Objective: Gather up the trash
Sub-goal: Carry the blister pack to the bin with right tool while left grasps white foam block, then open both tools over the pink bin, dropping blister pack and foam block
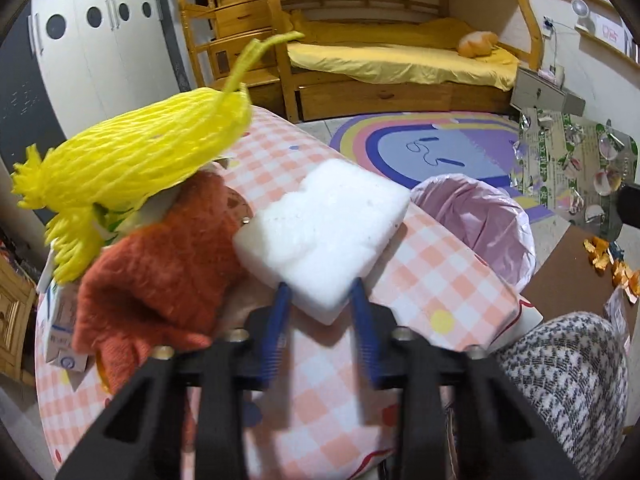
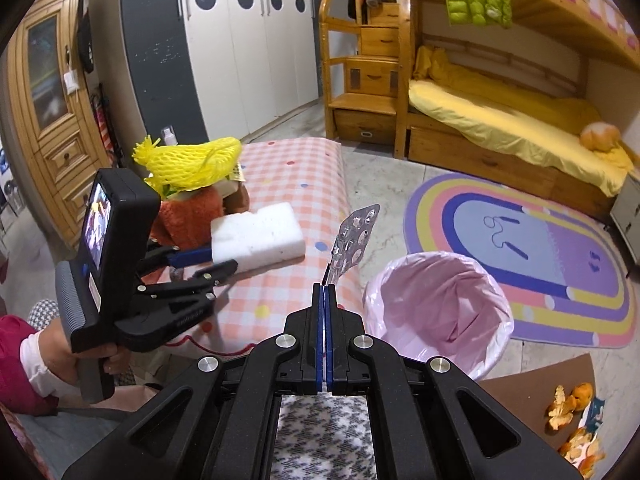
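A white foam block (image 1: 324, 224) lies on the pink checked table (image 1: 432, 264), beside an orange cloth (image 1: 160, 260). My left gripper (image 1: 320, 286) has its blue fingers on both sides of the block's near corner, pads against it; the right wrist view shows the same grip (image 2: 208, 262) on the block (image 2: 256, 236). My right gripper (image 2: 325, 286) is shut on the bottom edge of a silver empty blister pack (image 2: 354, 236), held upright above the table edge, just left of the pink-lined bin (image 2: 440, 308). The bin (image 1: 480, 216) stands on the floor by the table.
A yellow foam net (image 1: 132, 160) tops the pile above the cloth, with a small carton (image 1: 60, 328) at the table's left. Orange peels (image 2: 568, 408) lie on brown cardboard right of the bin. A rainbow rug (image 2: 520, 248) and a bunk bed (image 2: 500, 120) lie beyond.
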Tool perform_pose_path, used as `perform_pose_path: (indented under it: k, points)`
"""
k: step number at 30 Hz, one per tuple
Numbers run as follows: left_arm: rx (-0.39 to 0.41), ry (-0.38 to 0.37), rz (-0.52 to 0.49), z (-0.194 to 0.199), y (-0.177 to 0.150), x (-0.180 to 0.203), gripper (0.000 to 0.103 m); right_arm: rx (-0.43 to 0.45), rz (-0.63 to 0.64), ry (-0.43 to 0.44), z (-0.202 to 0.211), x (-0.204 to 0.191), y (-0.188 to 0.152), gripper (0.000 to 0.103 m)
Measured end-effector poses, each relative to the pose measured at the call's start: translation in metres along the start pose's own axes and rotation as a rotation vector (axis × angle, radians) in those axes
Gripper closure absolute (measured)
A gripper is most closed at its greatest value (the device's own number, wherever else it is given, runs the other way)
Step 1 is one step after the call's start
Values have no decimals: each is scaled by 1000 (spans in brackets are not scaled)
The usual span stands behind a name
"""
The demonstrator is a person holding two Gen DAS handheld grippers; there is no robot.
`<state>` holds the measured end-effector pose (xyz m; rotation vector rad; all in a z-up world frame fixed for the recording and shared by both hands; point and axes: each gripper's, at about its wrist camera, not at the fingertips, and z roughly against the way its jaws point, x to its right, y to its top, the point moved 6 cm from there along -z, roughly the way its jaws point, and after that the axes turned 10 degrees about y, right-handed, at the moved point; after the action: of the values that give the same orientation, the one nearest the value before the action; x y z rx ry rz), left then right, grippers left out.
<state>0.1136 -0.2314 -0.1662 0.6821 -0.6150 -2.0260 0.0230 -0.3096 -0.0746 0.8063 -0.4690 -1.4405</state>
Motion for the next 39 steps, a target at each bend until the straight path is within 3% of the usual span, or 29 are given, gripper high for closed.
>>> perform_pose_path:
  k: [6, 10, 25, 27, 29, 30, 34, 39]
  points:
    - [64, -76, -3, 32, 13, 9, 79, 36, -32, -28, 14, 16, 0, 103]
    - [113, -138, -24, 49, 36, 35, 78, 46, -74, -65, 18, 39, -3, 103]
    - [98, -280, -122, -8, 103, 144, 75, -16, -251, -153, -27, 145, -35, 103]
    - [94, -292, -112, -13, 111, 149, 73, -12, -263, -155, -34, 153, -34, 101]
    - [94, -308, -97, -16, 116, 149, 57, -3, -275, -163, -42, 162, -33, 100]
    - [98, -314, -82, -16, 117, 146, 55, -8, -282, -166, -45, 165, -33, 97]
    - [83, -315, -47, -19, 115, 132, 52, -3, -321, -176, -46, 170, -36, 88]
    - [79, -267, -1, -7, 106, 101, 50, 67, -333, -203, -11, 159, -27, 86]
